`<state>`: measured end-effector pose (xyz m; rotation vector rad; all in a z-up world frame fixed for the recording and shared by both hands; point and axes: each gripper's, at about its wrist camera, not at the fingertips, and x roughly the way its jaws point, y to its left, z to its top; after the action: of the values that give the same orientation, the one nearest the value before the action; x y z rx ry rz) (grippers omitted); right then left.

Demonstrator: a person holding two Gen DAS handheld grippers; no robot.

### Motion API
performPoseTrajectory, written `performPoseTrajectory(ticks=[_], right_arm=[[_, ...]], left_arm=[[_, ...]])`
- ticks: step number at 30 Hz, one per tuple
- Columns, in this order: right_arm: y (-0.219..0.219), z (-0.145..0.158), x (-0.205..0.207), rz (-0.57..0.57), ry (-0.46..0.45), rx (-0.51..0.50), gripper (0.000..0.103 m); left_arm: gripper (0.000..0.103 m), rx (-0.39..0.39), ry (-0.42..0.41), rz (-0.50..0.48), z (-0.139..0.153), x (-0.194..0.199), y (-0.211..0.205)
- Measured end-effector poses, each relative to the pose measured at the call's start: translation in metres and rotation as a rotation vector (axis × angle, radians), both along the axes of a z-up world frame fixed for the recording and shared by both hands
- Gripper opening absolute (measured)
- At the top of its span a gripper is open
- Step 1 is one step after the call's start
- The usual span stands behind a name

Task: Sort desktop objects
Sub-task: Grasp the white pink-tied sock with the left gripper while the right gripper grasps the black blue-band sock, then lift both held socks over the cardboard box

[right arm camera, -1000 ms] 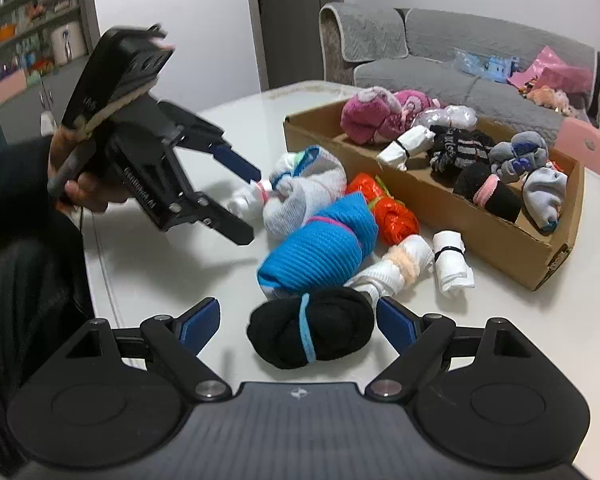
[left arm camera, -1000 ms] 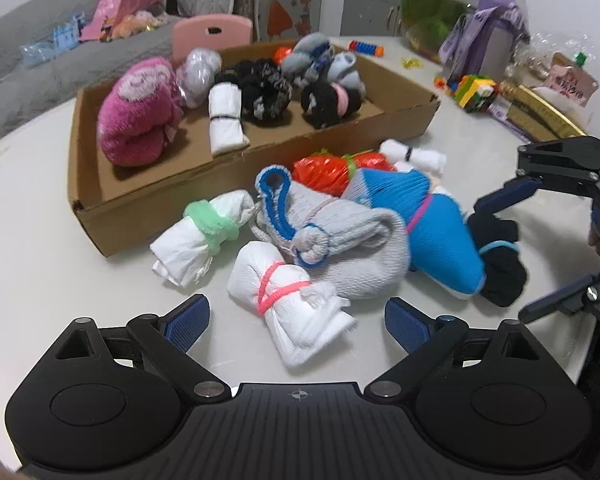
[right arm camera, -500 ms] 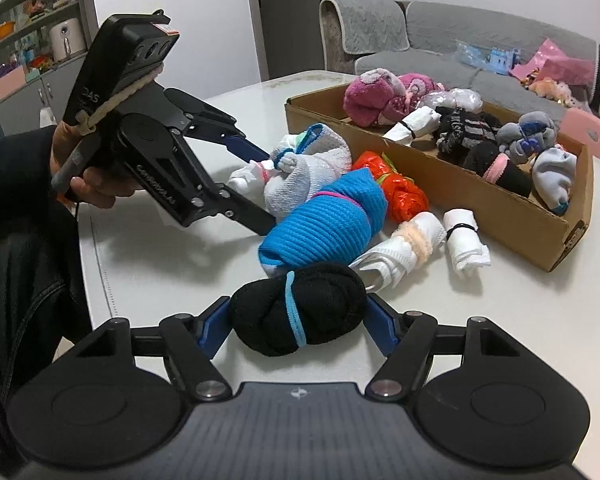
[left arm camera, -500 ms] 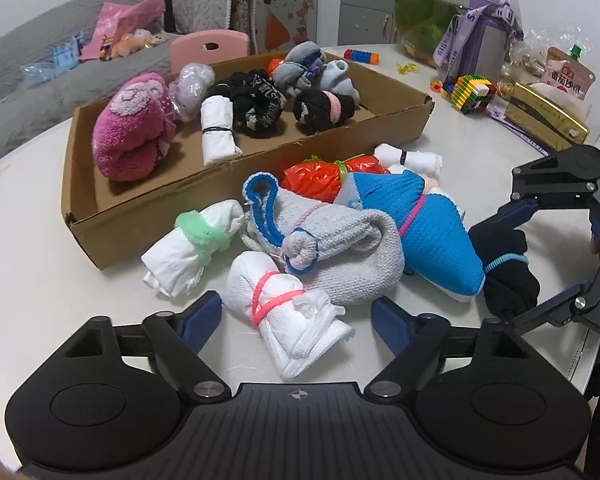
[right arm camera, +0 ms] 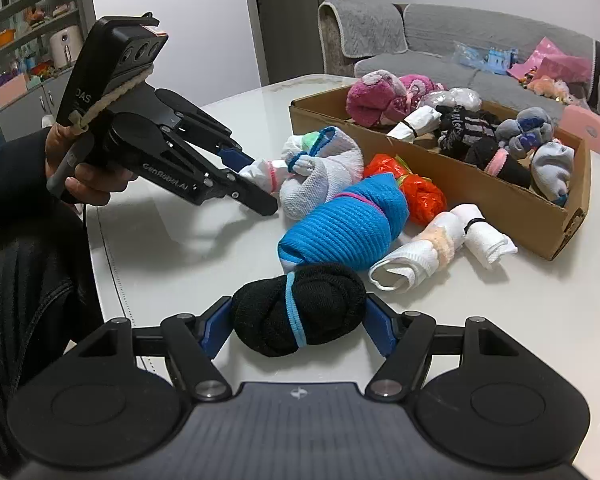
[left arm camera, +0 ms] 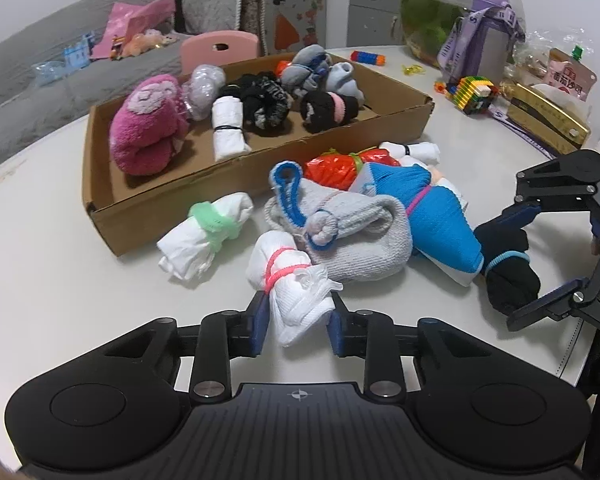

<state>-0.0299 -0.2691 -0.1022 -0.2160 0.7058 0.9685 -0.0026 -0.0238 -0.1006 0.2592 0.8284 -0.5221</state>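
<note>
My left gripper [left arm camera: 296, 320] is closing on a white sock roll with a pink band [left arm camera: 296, 280]; its blue pads press the roll's near end on the white table. In the right wrist view the left gripper [right arm camera: 256, 182] points at that same roll. My right gripper [right arm camera: 300, 320] is shut on a black sock bundle with a blue band [right arm camera: 320, 304], also seen at the right in the left wrist view as the black bundle [left arm camera: 508, 256]. Behind lies a cardboard box [left arm camera: 260, 176] holding several sock bundles.
Loose on the table between the grippers lie a grey sock bundle [left arm camera: 360, 236], a blue roll [left arm camera: 440, 224], an orange one [left arm camera: 340, 164] and a white roll with a green band [left arm camera: 204, 236]. A toy brick block [left arm camera: 474, 94] and gold box [left arm camera: 548, 120] stand far right.
The left gripper's jaws went from wide open to shut on the pink-banded white roll. The right gripper's jaws narrowed onto the black bundle. Neither hand shifted much.
</note>
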Motion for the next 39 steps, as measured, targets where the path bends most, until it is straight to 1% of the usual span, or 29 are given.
performPoseTrajectory(ticks=[2, 6, 9, 14, 20, 24, 28, 34, 39], right_arm=[[0.000, 0.000, -0.001, 0.003, 0.002, 0.000, 0.065], [-0.002, 0.002, -0.004, -0.002, -0.001, 0.005, 0.064], [-0.008, 0.006, -0.003, -0.013, 0.005, 0.026, 0.064], [-0.017, 0.014, -0.003, -0.028, 0.001, 0.042, 0.064], [-0.034, 0.027, 0.001, -0.050, -0.008, 0.054, 0.064], [-0.050, 0.044, 0.011, -0.081, -0.027, 0.073, 0.064], [-0.060, 0.070, 0.027, -0.108, -0.063, 0.119, 0.064], [-0.056, 0.107, 0.056, -0.098, -0.105, 0.167, 0.064], [-0.055, 0.125, 0.078, -0.084, -0.112, 0.185, 0.064]], left_arm=[[0.032, 0.014, -0.009, 0.005, 0.001, -0.002, 0.000], [0.032, 0.034, -0.022, 0.009, 0.002, -0.005, 0.001], [0.032, 0.032, -0.036, 0.013, 0.006, -0.009, 0.004], [0.032, 0.008, -0.065, 0.034, 0.023, -0.015, 0.016], [0.032, 0.007, -0.101, 0.050, 0.044, -0.023, 0.027], [0.032, 0.001, -0.130, 0.065, 0.061, -0.022, 0.030], [0.032, -0.009, -0.160, 0.066, 0.078, -0.016, 0.024], [0.032, -0.018, -0.217, 0.068, 0.110, -0.001, 0.009], [0.032, -0.031, -0.245, 0.074, 0.131, 0.015, 0.005]])
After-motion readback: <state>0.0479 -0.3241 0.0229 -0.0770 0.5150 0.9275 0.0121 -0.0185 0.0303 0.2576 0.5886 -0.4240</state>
